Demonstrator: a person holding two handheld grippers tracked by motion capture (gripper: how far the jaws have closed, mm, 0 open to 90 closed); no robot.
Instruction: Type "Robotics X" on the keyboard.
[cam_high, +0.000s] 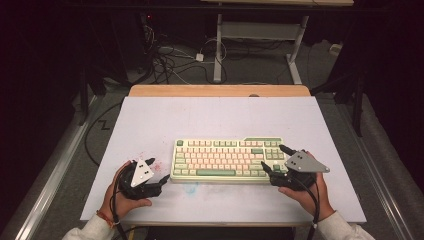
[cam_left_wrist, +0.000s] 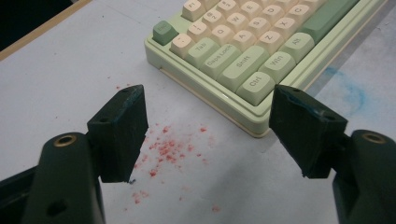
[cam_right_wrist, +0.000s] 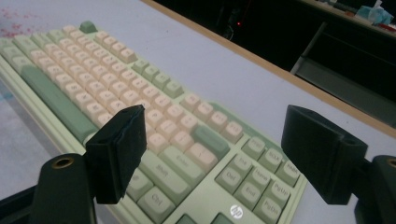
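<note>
A pale green keyboard (cam_high: 227, 160) with cream and green keys lies flat in the middle of the white table top (cam_high: 220, 117). My left gripper (cam_high: 158, 170) rests just off its left end, open, with nothing between the jaws. In the left gripper view the open left gripper (cam_left_wrist: 210, 112) faces the keyboard's (cam_left_wrist: 243, 51) near left corner by the Ctrl key. My right gripper (cam_high: 275, 158) is open at the keyboard's right end. In the right gripper view the right gripper (cam_right_wrist: 215, 140) hovers over the keyboard (cam_right_wrist: 116, 84), with the Enter and arrow area between the jaws.
Red specks (cam_left_wrist: 168, 149) dot the table under the left gripper, and a faint blue smear (cam_left_wrist: 355, 93) lies in front of the keyboard. The table's wooden far edge (cam_high: 220, 90) borders a floor with cables (cam_high: 165, 60) and a desk frame (cam_high: 260, 45).
</note>
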